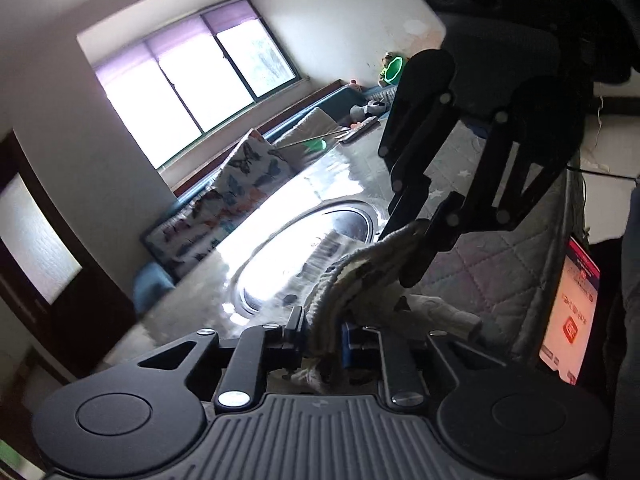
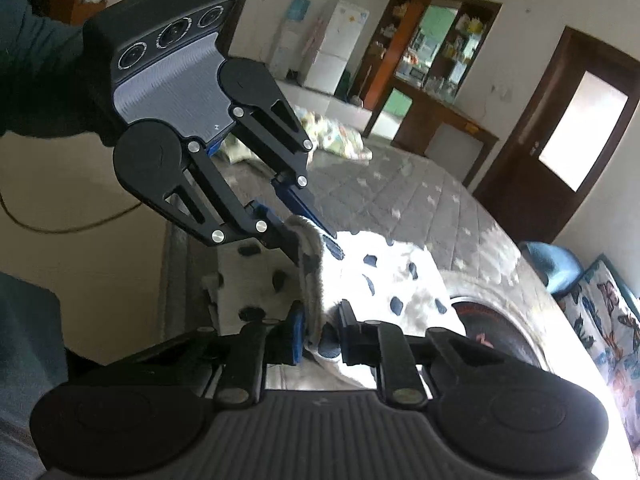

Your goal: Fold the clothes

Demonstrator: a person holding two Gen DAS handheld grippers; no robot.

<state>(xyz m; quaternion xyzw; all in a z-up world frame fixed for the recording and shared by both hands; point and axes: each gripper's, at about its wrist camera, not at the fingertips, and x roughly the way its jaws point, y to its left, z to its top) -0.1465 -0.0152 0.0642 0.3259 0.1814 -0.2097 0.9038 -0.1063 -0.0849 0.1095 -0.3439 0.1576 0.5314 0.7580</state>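
The two wrist views face opposite ends of the room. The left one looks toward a bright window [image 1: 192, 80] and a butterfly-print cushion [image 1: 232, 204]; the right one looks toward a wooden shelf unit [image 2: 432, 52], a white fridge [image 2: 336, 48] and a dark door [image 2: 568, 128].

Both grippers pinch the same spotted garment [image 2: 384, 276], white with dark blue spots, held up over a grey quilted bed [image 2: 400, 192]. The left gripper [image 1: 324, 340] has its jaws drawn narrow on a bunched, ribbed edge of the cloth. In the left view the right gripper [image 1: 416, 248] comes in from the upper right, angled down, its tips on the same fold just beyond. The right view shows that gripper [image 2: 320, 336] nearly closed on the fabric — and the left one entering from the upper left, tilted downward, tips clamped on the cloth's upper edge. A dark sleeve [image 2: 36, 52] sits behind it.

Only the left view shows a phone [image 1: 570, 316] with a red-and-white screen at the right edge; its writing is too blurred to read.
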